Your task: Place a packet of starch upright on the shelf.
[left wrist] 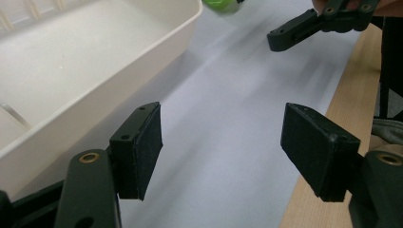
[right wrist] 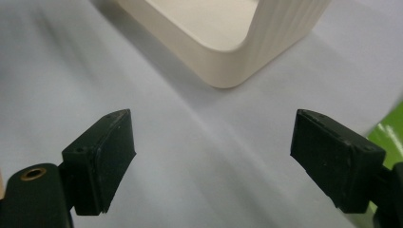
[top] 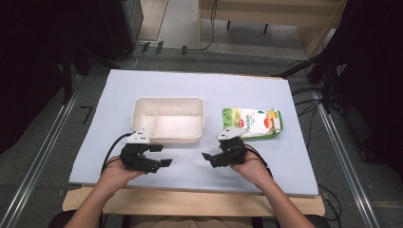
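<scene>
A white plastic container [top: 168,118] with an inner divider sits mid-table, with nothing in it. To its right lies a green and white food pouch [top: 252,122]. Near the front edge my left gripper [top: 162,155] is open, and its jaws point right towards my right gripper [top: 211,151], which is open too and points left. In the left gripper view the jaws [left wrist: 221,152] stand wide apart over bare mat beside the container wall [left wrist: 95,104]. The right gripper view has its jaws [right wrist: 211,161] apart just in front of the container's corner [right wrist: 233,42], with the pouch [right wrist: 389,137] at the right edge.
A pale sheet [top: 199,90] covers the table, and a wooden edge [top: 190,202] runs along the front. Dark stands and cables flank both sides. Metal rails [top: 43,152] run along the floor. In the left gripper view a jaw of the right gripper [left wrist: 304,28] reaches in at the top.
</scene>
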Demonstrator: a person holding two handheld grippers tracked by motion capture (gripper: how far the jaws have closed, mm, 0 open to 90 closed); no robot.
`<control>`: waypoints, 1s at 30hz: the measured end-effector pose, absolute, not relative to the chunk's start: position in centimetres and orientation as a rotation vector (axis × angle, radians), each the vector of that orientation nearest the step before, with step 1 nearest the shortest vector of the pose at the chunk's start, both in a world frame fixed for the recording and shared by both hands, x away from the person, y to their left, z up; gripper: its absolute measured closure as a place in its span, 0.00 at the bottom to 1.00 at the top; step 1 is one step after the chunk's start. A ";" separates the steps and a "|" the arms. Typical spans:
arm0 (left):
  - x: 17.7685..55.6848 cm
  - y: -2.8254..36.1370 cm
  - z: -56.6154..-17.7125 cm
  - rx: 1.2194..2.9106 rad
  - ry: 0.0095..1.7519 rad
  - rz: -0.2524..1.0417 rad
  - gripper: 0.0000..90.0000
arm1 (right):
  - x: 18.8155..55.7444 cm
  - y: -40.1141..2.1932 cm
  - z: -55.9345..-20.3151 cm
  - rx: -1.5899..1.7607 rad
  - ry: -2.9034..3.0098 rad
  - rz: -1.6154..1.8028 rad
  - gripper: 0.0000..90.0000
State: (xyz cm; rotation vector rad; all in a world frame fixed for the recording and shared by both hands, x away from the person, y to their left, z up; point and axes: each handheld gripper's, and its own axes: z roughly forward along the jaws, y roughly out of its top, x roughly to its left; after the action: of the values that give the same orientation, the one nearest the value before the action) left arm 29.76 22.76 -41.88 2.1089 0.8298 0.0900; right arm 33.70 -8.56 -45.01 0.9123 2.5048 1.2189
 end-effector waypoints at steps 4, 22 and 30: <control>29.8 22.7 -41.9 2.110 0.827 0.089 0.34 | 33.6 -8.6 -45.0 0.905 2.501 1.218 0.17; 29.6 22.2 -41.7 2.098 0.804 0.086 0.35 | 34.0 -9.6 -44.8 0.959 2.570 1.224 0.20; 29.7 22.2 -41.7 2.102 0.801 0.084 0.35 | 33.9 -10.0 -44.4 0.932 2.540 1.239 0.27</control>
State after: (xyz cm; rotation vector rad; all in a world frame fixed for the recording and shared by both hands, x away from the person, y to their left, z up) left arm 29.65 22.23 -41.71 2.1023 0.8010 0.0844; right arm 33.91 -10.00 -44.41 0.9325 2.5403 1.2390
